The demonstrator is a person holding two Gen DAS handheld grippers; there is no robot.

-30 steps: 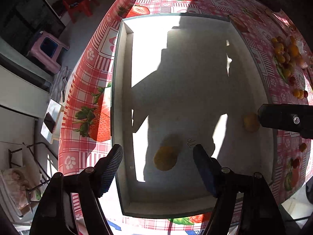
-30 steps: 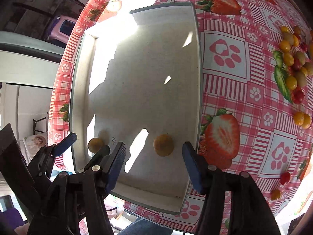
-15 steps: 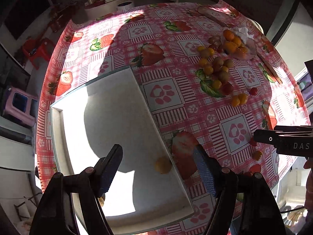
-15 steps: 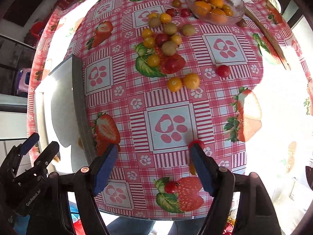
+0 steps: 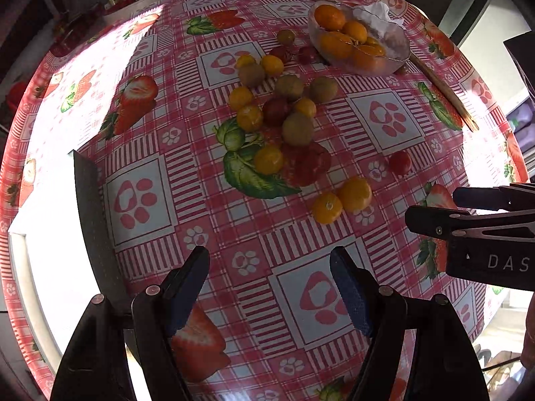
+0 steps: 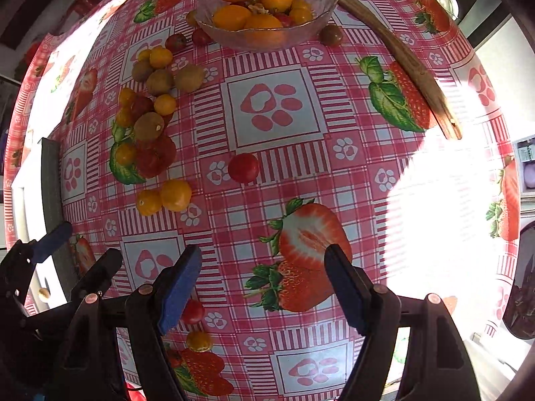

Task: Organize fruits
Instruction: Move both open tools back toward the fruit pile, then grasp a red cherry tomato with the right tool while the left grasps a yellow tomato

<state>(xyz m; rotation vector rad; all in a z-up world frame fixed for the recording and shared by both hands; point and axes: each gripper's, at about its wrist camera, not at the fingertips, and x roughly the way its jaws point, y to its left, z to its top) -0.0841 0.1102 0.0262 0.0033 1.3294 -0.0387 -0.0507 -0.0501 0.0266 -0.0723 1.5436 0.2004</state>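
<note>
Several small yellow, red and green-brown fruits lie in a loose pile (image 5: 277,123) on the strawberry tablecloth; the pile also shows in the right wrist view (image 6: 147,123). Two yellow fruits (image 5: 341,200) lie nearest my left gripper (image 5: 271,287), which is open and empty above the cloth. A lone red tomato (image 6: 243,167) lies ahead of my right gripper (image 6: 264,284), also open and empty. The white tray (image 5: 90,220) lies at the left edge. A glass bowl (image 6: 267,6) of oranges stands at the far side.
A wooden stick (image 6: 411,67) lies at the far right beside the bowl. A crumpled tissue (image 5: 378,16) sits by the bowl. A small red tomato (image 6: 193,311) and a yellow one (image 6: 199,341) lie near the table's front edge. Strong sun glare covers the right side.
Both grippers have swung away from the tray toward the scattered fruits on the right. The tray, with two yellow fruits left in it, has slid to the left edge of both views.
</note>
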